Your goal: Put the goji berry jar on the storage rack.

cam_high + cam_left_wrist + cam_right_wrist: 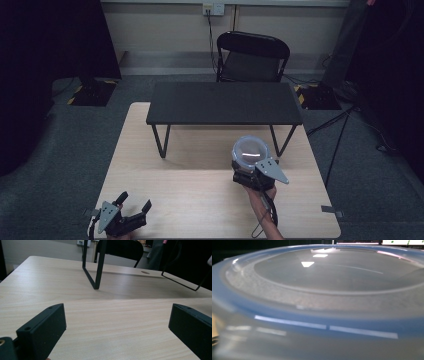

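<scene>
Container (250,151), round, translucent with a bluish lid, sits at my right gripper (248,172) on the right half of the table (200,165), just in front of the black shelf (224,102). High view has the gripper body right against the container's near side, but the jaws are hidden under the grey plate and the container, so I cannot tell whether they are clamped on it or just beside it. Right gripper view gives the detail the high view lacks: lid rim and recessed centre up close, ceiling-light reflections on it, jaws not visible there either. My left gripper (134,206) is at the near left corner of the table, jaws spread wide with nothing between them; left gripper view confirms it, both black jaws far apart over bare wood. That view also shows the shelf's thin bent-metal legs (96,277) standing on the tabletop, which the high view shows less clearly. Surface is light wood grain. Room: grey carpet, black folding chair (252,57) behind the shelf, wall socket (213,8) above it, dark curtains either side.
</scene>
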### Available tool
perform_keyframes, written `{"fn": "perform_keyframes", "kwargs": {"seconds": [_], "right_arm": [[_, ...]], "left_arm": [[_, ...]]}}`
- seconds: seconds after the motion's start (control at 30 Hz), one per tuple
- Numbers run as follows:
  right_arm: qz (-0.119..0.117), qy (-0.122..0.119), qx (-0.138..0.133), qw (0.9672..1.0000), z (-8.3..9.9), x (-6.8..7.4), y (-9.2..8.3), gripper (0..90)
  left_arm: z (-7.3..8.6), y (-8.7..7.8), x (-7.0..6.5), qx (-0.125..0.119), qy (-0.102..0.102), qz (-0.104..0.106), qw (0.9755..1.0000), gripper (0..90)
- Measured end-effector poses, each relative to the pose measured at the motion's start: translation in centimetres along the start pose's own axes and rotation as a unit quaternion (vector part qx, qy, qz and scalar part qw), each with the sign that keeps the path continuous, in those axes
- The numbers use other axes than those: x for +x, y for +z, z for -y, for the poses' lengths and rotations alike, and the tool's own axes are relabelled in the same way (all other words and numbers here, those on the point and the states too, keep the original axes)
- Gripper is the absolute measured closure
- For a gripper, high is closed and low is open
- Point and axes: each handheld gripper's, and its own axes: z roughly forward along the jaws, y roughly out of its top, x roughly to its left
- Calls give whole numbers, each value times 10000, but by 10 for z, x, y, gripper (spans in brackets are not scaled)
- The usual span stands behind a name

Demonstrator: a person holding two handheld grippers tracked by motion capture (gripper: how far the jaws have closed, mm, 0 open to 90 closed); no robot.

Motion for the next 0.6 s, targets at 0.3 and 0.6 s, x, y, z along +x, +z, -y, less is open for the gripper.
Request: {"fn": "perform_keyframes", "kwargs": {"seconds": [0.3, 0.6], "right_arm": [[-144, -143, -221, 9995, -65, -5, 11, 26], [-241, 33, -290, 9993, -114, -6, 38, 26]], "left_arm": [[0, 0, 0, 1, -10, 3, 10000, 4], [0, 0, 1, -8, -28, 15, 10000, 4]]}}
